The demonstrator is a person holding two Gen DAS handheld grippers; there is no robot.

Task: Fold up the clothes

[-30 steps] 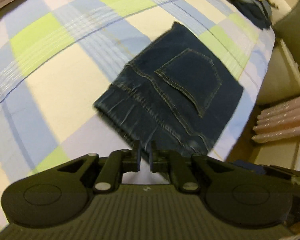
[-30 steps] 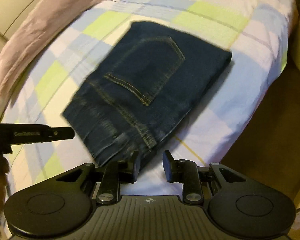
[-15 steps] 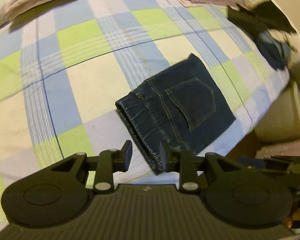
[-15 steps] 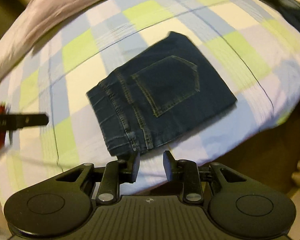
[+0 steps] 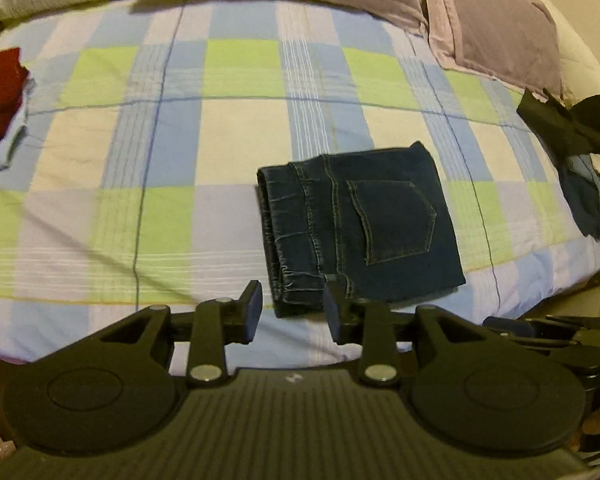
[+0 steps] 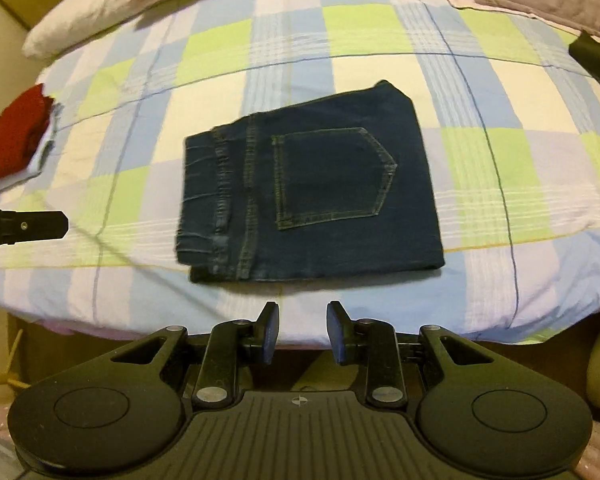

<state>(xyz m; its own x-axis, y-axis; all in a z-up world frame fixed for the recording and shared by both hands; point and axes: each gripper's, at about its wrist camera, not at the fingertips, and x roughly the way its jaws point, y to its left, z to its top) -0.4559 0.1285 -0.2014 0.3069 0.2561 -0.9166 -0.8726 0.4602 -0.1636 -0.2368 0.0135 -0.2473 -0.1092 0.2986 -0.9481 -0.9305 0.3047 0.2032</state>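
Denim, dark blue and folded into a compact rectangle with one back pocket facing up, describes the jeans that lie flat near the near edge of the checked blue, green and cream bedsheet. The waistband end faces left and the folded edge faces right. The left gripper hangs just before the near left corner of the jeans with its jaws spread and nothing between them; the right gripper sits off the near edge of the bed, jaws likewise parted and empty, apart from the denim. Judged from this state, the jeans already lie as a finished fold would leave them. If the fold needs tidying, press along the stacked layers at the waistband end, where the edges appear slightly uneven, and keep the pocket side flat. A folded red garment on a pale cloth rests at the far left edge of the bed, and loose dark clothes lie in a heap at the right edge; either may be a stacking place or a source of further work, which these views do not settle. Writing: no brand, label or legible text is visible on the jeans, bedding or grippers.
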